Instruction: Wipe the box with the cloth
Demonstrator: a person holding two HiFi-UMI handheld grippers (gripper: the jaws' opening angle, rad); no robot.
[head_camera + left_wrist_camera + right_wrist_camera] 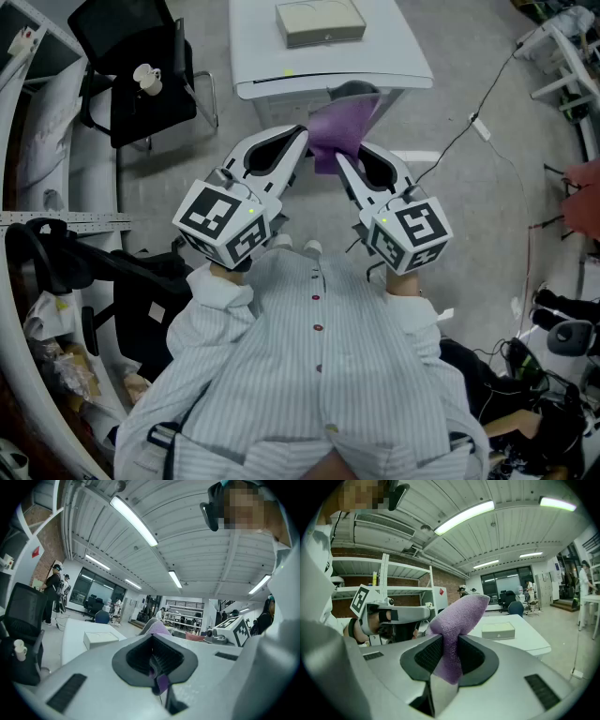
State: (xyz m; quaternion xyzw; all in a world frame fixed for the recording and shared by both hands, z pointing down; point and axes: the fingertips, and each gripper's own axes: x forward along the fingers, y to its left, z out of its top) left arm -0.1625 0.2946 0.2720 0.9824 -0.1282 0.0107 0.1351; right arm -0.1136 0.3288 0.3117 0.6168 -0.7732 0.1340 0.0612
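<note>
The person is holding both grippers up in front of the chest, with striped sleeves bending inward so that the two sets of jaws are meeting on one purple cloth [343, 125].

The left gripper [302, 141] is pointing forward and slanting toward the right. Its jaws are pinching shut on a thin edge of the cloth, and only a small purple fold is showing deep between them in the left gripper view.

The right gripper [340, 164] is pointing forward and slanting toward the left. Its jaws are clamping a thick bunch of the cloth, which is bulging up and out past the jaw tips in the right gripper view.

The cloth is hanging in the air between the two sets of jaws, apart from the tabletop [264, 52].

The box [320, 22], flat and beige, is lying on that white tabletop well beyond both sets of jaws and apart from the cloth. It is sitting ahead and to the left of the left jaws, and ahead and to the right of the right jaws. A black office chair [131, 56] is standing off to the left of the left jaws.

Each gripper's marker cube [230, 225] is showing a black-and-white square pattern toward the head camera. A red diamond sign [439, 591] on the brick wall beyond the right jaws is too small to read.
</note>
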